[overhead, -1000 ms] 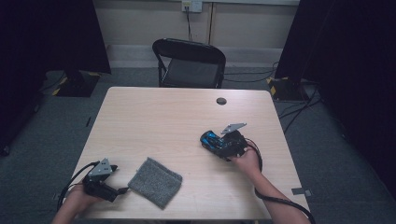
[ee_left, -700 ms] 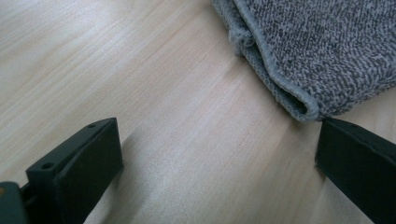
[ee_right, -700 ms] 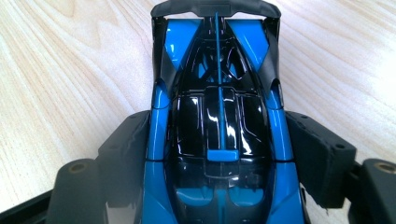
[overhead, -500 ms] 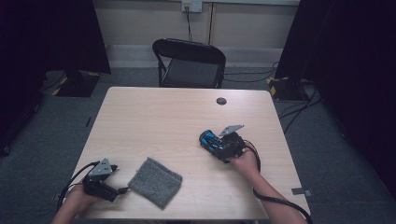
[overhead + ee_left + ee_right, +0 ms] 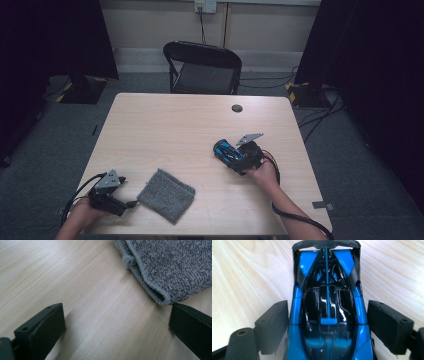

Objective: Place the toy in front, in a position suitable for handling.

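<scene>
While it sits flat on the table top (image 5: 165,125), the blue-and-black toy car (image 5: 229,152) lies w/ its long axis running diagonally in the high view, one end aimed toward the table's far-left, the other toward the right gripper (image 5: 239,159) at the near-right; in the right gripper view the car (image 5: 327,305) runs straight up the frame along the jaws' own line, the end w/ the dark crosswise wing farthest from the camera, a thin blue stripe down the middle of its glossy black roof; car is right of table centre, well apart from the grey cloth (image 5: 166,194); right gripper (image 5: 328,325) has its jaws on either side of the car body, and they have just been opening, so the pads stand off the car's flanks, a thin gap showing on the right side, the car between them but not pinched; the person's right hand (image 5: 262,172) holds that gripper from the near side; left gripper (image 5: 127,202) is near the table's front-left corner, just beside the cloth's left edge; in the left gripper view its jaws (image 5: 116,325) are spread wide w/ bare wood between them, the folded cloth (image 5: 172,267) lying ahead, its hemmed corner just by the right-hand jaw tip; can't tell if it touches.
</scene>
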The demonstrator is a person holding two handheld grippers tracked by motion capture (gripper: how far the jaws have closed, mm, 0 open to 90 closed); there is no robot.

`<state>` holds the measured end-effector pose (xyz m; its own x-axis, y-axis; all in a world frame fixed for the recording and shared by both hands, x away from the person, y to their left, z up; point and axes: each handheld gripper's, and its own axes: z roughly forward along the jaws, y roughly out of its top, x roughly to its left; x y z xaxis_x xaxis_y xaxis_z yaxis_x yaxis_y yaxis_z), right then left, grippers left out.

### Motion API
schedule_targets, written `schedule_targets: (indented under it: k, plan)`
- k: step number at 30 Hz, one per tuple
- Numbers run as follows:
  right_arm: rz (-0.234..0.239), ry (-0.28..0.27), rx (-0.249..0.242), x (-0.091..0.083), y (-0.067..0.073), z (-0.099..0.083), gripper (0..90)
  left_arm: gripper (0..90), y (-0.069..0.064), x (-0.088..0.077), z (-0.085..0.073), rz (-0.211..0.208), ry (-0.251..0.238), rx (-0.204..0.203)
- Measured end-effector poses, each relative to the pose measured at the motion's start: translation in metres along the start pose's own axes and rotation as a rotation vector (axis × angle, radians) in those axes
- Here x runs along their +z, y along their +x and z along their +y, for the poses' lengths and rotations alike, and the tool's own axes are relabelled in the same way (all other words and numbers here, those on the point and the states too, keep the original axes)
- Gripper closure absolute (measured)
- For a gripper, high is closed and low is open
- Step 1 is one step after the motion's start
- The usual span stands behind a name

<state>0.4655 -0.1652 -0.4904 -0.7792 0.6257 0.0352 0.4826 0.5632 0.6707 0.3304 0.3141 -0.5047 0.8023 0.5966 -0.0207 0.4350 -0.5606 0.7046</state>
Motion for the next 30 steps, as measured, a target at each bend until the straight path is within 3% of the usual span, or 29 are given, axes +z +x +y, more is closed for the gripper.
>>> schedule_targets:
  k: [13,20,27,30]
  plan:
    - [-0.039,-0.033,0.011,-0.036,0.010,-0.025,14.2,0.0,0.000,0.000,0.000,0.001,0.000,0.000]
    - [-0.078,-0.024,0.003,-0.028,0.010,-0.036,14.1,0.0,0.000,0.000,0.000,0.002,0.000,-0.002]
    - [-0.092,-0.040,-0.020,-0.025,0.009,-0.042,14.8,0.0,-0.001,0.000,0.000,0.005,-0.002,-0.005]
    - [-0.083,-0.047,-0.008,-0.025,0.008,-0.043,14.2,0.0,-0.001,0.000,0.000,0.005,-0.002,-0.004]
